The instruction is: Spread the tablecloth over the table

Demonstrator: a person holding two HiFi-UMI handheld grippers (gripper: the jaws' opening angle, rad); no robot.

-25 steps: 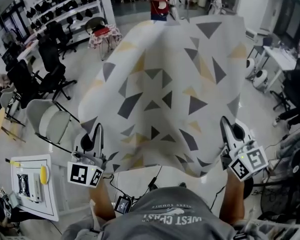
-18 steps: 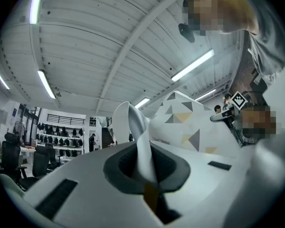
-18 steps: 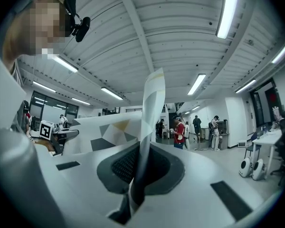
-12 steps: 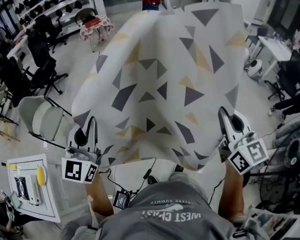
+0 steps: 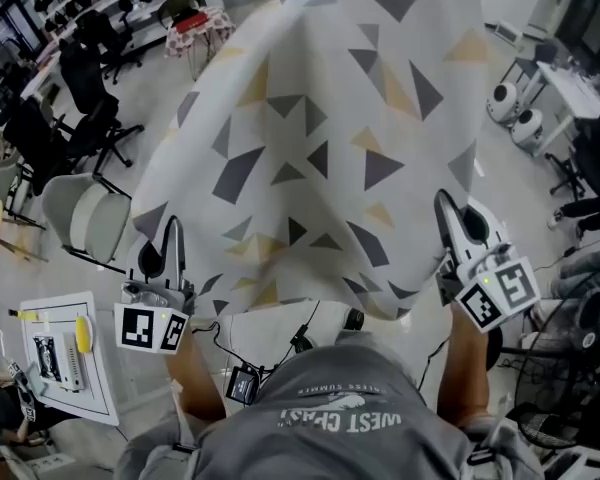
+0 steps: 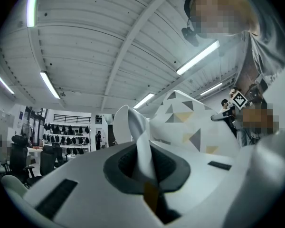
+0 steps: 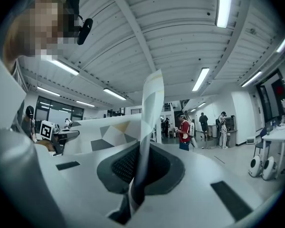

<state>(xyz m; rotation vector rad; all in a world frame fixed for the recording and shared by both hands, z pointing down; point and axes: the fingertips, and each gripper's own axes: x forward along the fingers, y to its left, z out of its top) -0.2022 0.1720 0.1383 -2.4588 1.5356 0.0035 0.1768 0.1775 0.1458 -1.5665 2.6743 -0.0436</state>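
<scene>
The tablecloth (image 5: 320,138) has billowed farther out. It stretches ahead of the left gripper (image 5: 173,233) and right gripper (image 5: 448,208), both clamped on its corners

The person's grey shirt (image 5: 340,408), behind the fingers of the left gripper (image 5: 170,230) and right gripper (image 5: 448,208), read "WEST COAST"; the smaller line above was illegible.

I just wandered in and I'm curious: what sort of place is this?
Probably an open-plan lab or workshop: black swivel office chairs, white wall shelves lined with dark gear, and long ceiling strip lights.
</scene>
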